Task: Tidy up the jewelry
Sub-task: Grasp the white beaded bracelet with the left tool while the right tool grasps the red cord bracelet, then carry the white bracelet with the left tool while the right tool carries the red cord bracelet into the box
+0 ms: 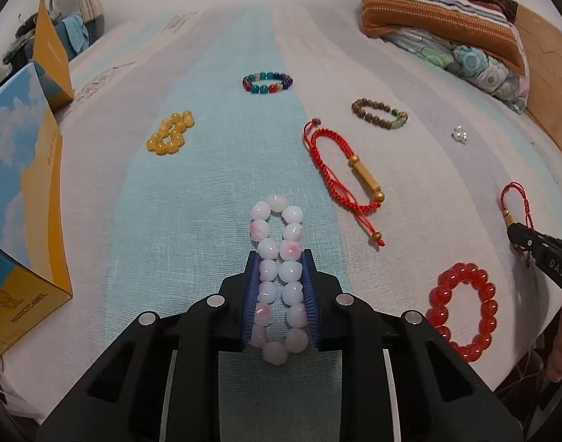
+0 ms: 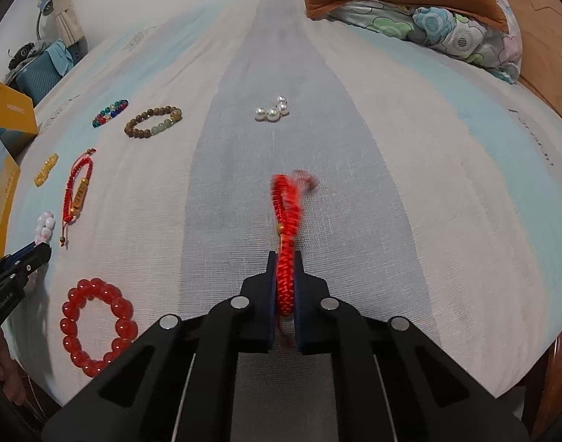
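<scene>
Pink bracelet: lying squeezed into a long double row between the blue pads of the left gripper, fingers closing narrow on its sides. The far half is sticking out ahead of the tips; the near end is reaching back into the throat. Held lengthwise, probably so the whole string comes up as one piece rather than dangling. Whether it is lifted off the bed or resting on it, I cannot tell.

Red cord bracelet: being pinched edge-on by the right gripper, fingers nearly together on the braid. Its free loop is blurred, so it is likely swinging.

Both are over the near part of the bed. The other pieces are lying apart from one another on the sheet: red bead bracelet nearest, second red cord with gold tube, yellow beads, multicolour beads, brown beads, pearls.

The open box is standing at the left edge, the likely destination. The left load is closer to it.
</scene>
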